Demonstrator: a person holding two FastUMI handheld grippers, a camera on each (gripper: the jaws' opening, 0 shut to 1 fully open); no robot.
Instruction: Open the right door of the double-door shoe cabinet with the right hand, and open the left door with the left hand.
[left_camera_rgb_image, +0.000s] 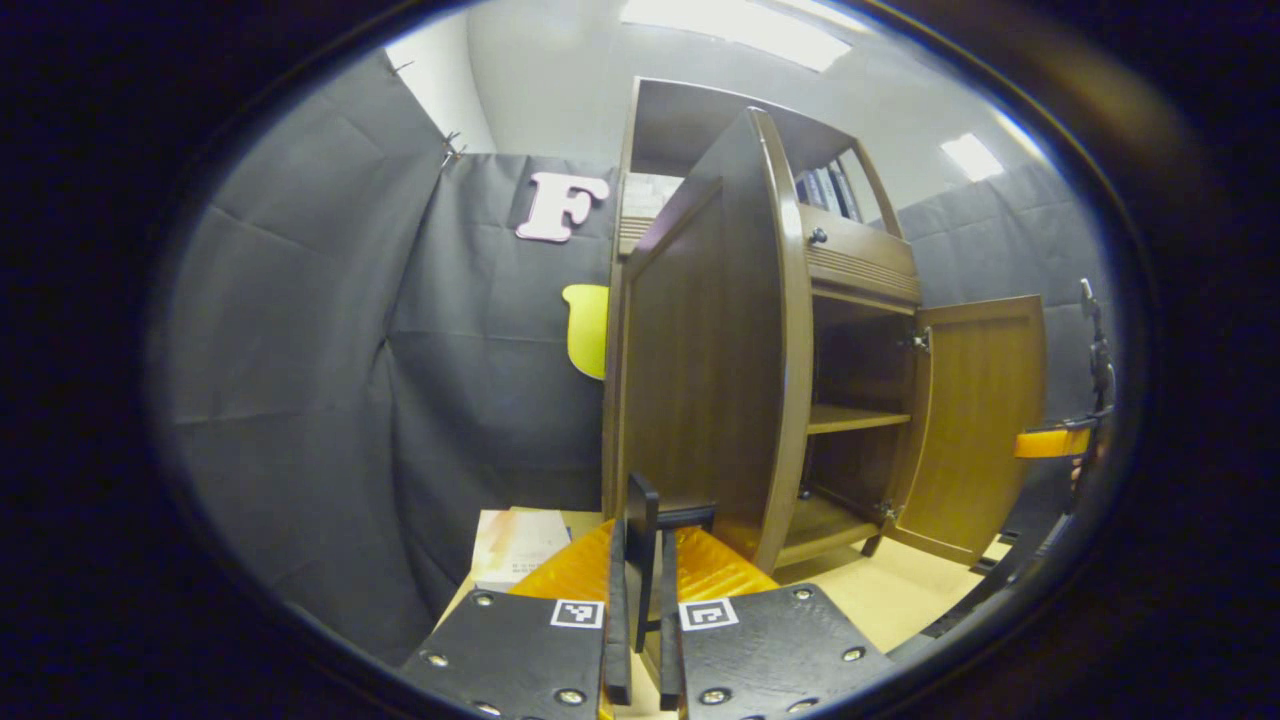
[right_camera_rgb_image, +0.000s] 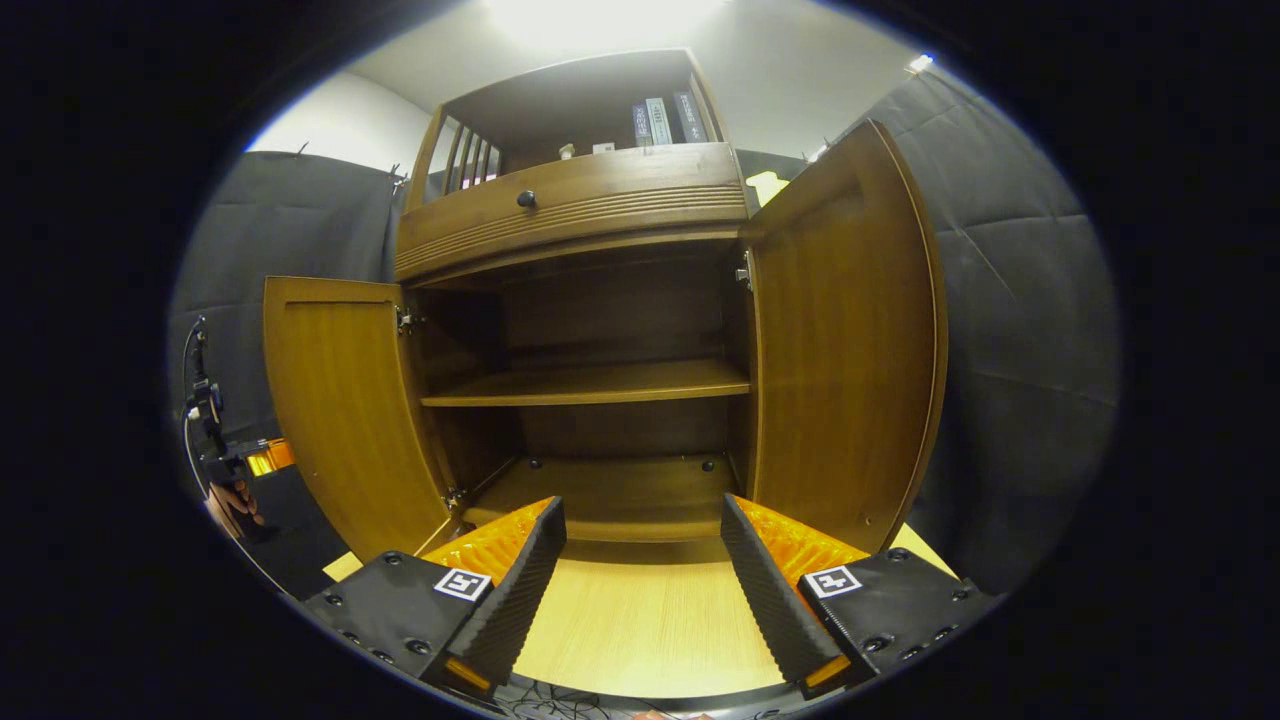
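Left gripper view — left gripper (left_camera_rgb_image: 640, 600) clamps the left door's handle (left_camera_rgb_image: 642, 520); right gripper (right_camera_rgb_image: 640, 580) gapes, empty.

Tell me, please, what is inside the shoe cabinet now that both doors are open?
Inside the shoe cabinet, one bare shelf spans the middle above a bare bottom board; no shoes on either. The drawer above is closed, so its contents stay hidden.
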